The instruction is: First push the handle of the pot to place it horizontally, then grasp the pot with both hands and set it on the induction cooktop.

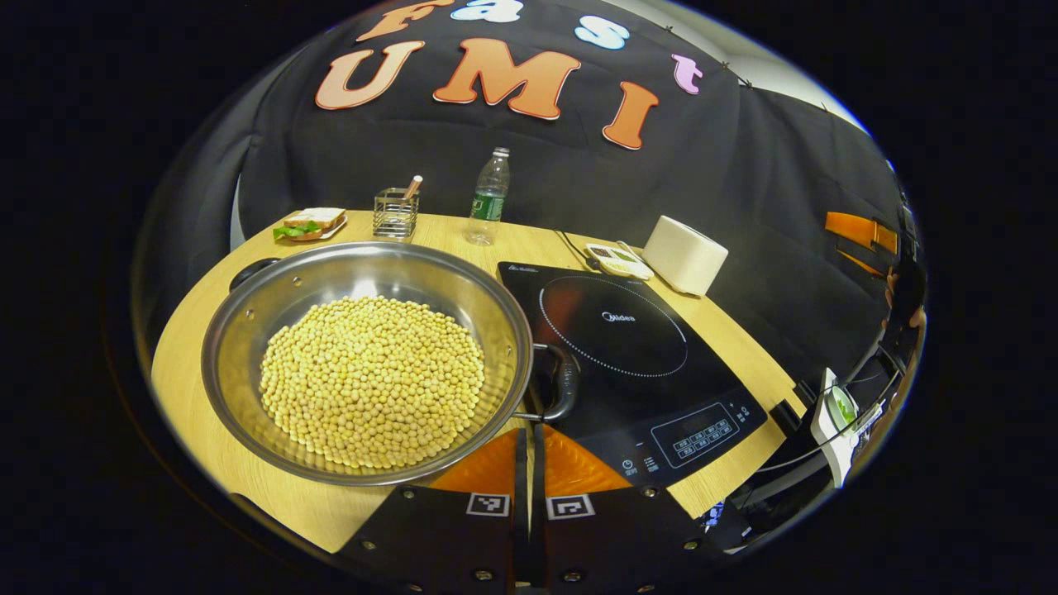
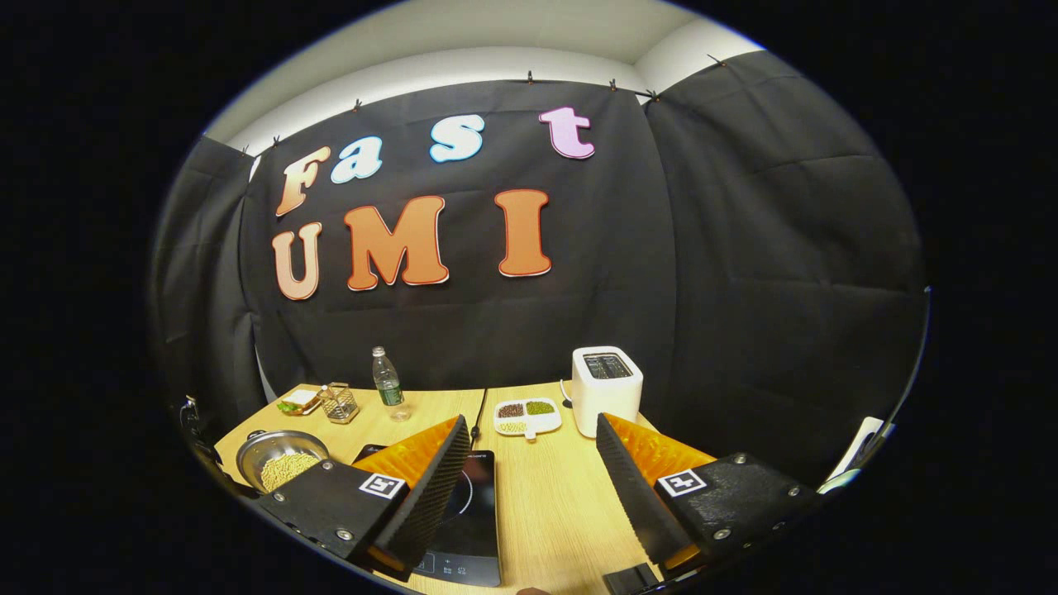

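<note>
Pot [image 1: 368, 359] of steel sits on the wooden table [image 1: 207, 330], left of the induction cooktop [image 1: 636, 364], heaped with pale yellow beans [image 1: 372, 380]. Its near loop handle [image 1: 562, 382] overhangs the cooktop's edge; the far handle [image 1: 252, 271] points away to the back left. Left gripper [image 1: 529, 463] is just short of the near handle, fingers pressed together with nothing between them. Right gripper [image 2: 533, 487] hangs over the table farther off, jaws wide and empty.

Risks, as I judge them: a push landing off-centre could slip off the rounded handle. A hard shove may slop beans over the low rim. Lifting with uneven grips would likely tip the load. Bottle [image 1: 488, 198] and toaster [image 2: 607, 384] stand well clear.
</note>
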